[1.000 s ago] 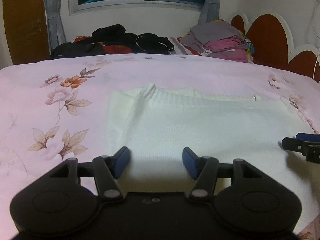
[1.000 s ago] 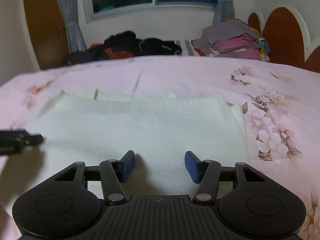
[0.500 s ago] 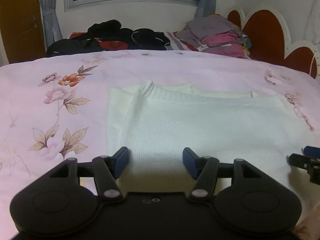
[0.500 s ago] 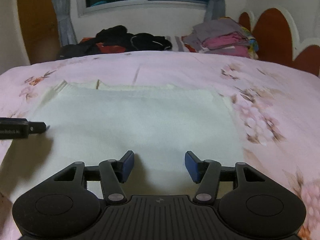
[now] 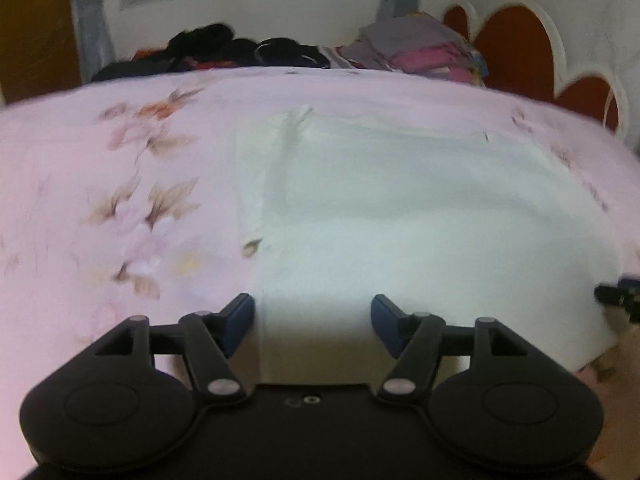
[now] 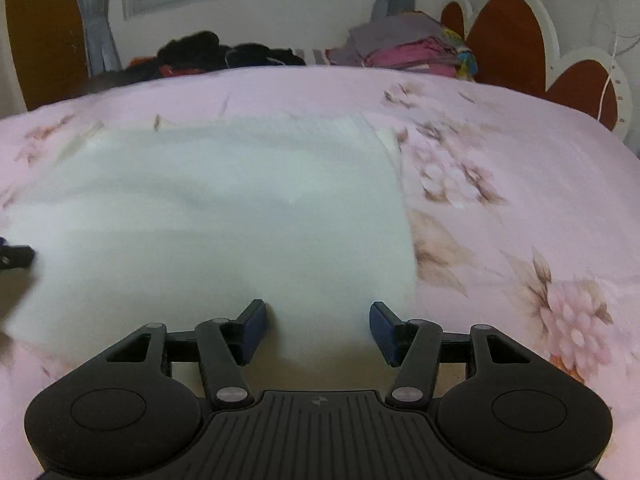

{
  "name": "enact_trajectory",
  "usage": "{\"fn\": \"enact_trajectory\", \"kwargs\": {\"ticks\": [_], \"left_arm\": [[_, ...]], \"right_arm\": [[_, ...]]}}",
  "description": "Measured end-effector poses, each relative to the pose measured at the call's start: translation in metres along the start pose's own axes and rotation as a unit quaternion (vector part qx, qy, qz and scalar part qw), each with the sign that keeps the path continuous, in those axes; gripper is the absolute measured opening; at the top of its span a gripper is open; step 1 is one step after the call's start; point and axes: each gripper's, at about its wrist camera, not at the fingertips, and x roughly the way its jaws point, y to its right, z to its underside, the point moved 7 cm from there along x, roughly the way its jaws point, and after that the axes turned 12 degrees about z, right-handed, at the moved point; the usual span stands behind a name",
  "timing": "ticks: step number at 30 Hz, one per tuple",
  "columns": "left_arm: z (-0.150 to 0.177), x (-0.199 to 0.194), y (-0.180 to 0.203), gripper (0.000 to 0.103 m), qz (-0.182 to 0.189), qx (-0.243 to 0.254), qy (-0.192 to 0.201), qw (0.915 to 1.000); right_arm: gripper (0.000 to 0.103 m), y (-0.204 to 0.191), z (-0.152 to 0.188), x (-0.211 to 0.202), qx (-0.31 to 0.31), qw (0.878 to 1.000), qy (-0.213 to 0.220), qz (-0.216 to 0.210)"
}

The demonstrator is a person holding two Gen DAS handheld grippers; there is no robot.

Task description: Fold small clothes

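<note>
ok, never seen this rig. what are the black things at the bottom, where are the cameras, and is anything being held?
A person holds a two-finger gripper in each hand; each carries a fisheye camera looking along its fingers. One picture shows the left gripper, the other the right gripper. Both hover over the near edge of a white knit garment lying flat on a pink floral bedspread. Nothing is held: the right one is open, the left one's jaws are opening. Piles of clothes sit at the far side.

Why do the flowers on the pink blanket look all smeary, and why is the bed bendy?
Left wrist view: the flowers on the pink blanket streak from motion blur; the white garment shows no knit texture. Right wrist view: the flowers smear too. Both views: the fisheye lens bows the bed's far edge, and the gripper casts a shadow on the garment.
</note>
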Motion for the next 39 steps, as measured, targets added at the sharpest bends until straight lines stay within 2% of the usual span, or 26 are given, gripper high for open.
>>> {"fn": "enact_trajectory", "kwargs": {"ticks": [2, 5, 8, 11, 16, 26, 30, 32, 36, 39], "left_arm": [[0.001, -0.003, 0.000, 0.065, -0.002, 0.002, -0.003, 1.0000], [0.004, -0.002, 0.002, 0.065, -0.006, 0.018, -0.004, 0.9998], [0.003, -0.006, 0.001, 0.064, -0.004, 0.003, -0.010, 0.9999], [0.005, -0.014, 0.000, 0.066, 0.002, -0.013, -0.017, 0.9998], [0.014, -0.028, -0.004, 0.071, 0.011, -0.047, -0.021, 0.9986], [0.039, -0.052, -0.012, 0.072, 0.025, -0.135, -0.026, 0.9901], [0.047, -0.058, -0.009, 0.072, 0.031, -0.180, -0.025, 0.9828], [0.051, -0.059, -0.006, 0.072, 0.039, -0.211, -0.022, 0.9764], [0.059, -0.056, 0.001, 0.072, 0.064, -0.285, -0.002, 0.9565], [0.062, -0.052, 0.005, 0.073, 0.063, -0.334, 0.029, 0.9399]], "right_arm": [[0.056, 0.002, -0.002, -0.007, 0.010, 1.000, 0.002, 0.002], [0.056, -0.002, 0.006, -0.004, -0.011, 1.000, -0.003, 0.013], [0.056, 0.000, 0.001, -0.010, -0.001, 1.000, -0.009, 0.010], [0.056, 0.000, -0.004, -0.026, 0.003, 1.000, 0.014, 0.003], [0.056, -0.010, -0.009, -0.051, 0.007, 0.999, 0.027, -0.022], [0.056, -0.049, -0.016, -0.075, -0.004, 0.996, 0.031, -0.089], [0.056, -0.061, -0.019, -0.076, -0.023, 0.993, 0.035, -0.111], [0.056, -0.064, -0.019, -0.075, -0.032, 0.991, 0.036, -0.122], [0.056, -0.060, -0.019, -0.071, -0.042, 0.987, 0.037, -0.149], [0.056, -0.050, -0.017, -0.068, -0.042, 0.985, 0.035, -0.165]]}}
